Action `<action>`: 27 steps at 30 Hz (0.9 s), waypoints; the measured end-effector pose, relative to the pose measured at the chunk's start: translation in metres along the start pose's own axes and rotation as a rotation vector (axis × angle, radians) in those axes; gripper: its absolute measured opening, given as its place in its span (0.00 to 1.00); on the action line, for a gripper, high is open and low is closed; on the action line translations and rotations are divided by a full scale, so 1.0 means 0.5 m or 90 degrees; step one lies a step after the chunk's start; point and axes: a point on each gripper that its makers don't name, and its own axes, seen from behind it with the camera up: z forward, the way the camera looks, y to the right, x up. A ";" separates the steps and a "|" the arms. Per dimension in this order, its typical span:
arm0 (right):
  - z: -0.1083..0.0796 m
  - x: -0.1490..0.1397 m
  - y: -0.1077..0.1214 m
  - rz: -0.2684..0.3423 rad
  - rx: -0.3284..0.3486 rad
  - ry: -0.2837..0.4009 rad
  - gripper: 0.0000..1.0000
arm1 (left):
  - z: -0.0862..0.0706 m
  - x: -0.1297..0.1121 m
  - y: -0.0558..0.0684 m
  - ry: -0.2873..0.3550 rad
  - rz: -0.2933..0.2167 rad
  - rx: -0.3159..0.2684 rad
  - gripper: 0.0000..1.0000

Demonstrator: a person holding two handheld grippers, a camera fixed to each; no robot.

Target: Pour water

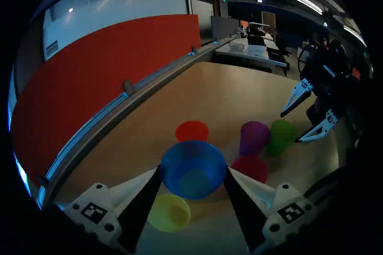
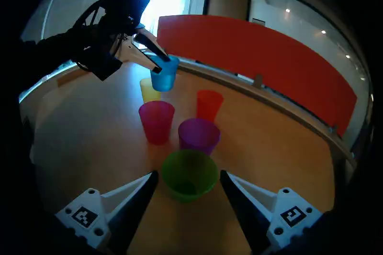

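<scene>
- Blue cup (image 1: 193, 171): translucent plastic, seen mouth-on in the left gripper view. It is raised off the wooden counter (image 1: 215, 92). Whether it holds water cannot be told.
- Left claw (image 1: 192, 169): narrowed to the cup's width, with a finger pressed against each side of the blue cup. In the right gripper view it shows at 11 o'clock, carrying the cup just above the others.
- Green cup (image 2: 190, 174): translucent, standing upright on the counter with its mouth up, between the right claw's fingers.
- Right claw (image 2: 187, 173): spread about as wide as the green cup and straddling it. Whether the fingers touch its wall cannot be told.
- Around the blue cup in the left gripper view:
  - the yellow cup (image 1: 168, 213) lies at 7 o'clock
  - the orange cup (image 1: 191, 130) at 12 o'clock
  - the pink cup (image 1: 250, 168) at 3 o'clock
  - the purple cup (image 1: 253, 136) at 2 o'clock, just beside the green one
- All four of these stand upright on the counter.
</scene>
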 end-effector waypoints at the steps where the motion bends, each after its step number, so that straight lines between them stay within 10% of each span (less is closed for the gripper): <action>1: 0.001 -0.002 0.000 0.000 0.000 -0.001 1.00 | -0.002 0.004 0.001 0.003 0.000 0.000 0.88; 27: 0.044 -0.025 0.000 0.010 0.006 -0.010 1.00 | -0.088 0.057 0.069 0.063 0.001 0.002 0.87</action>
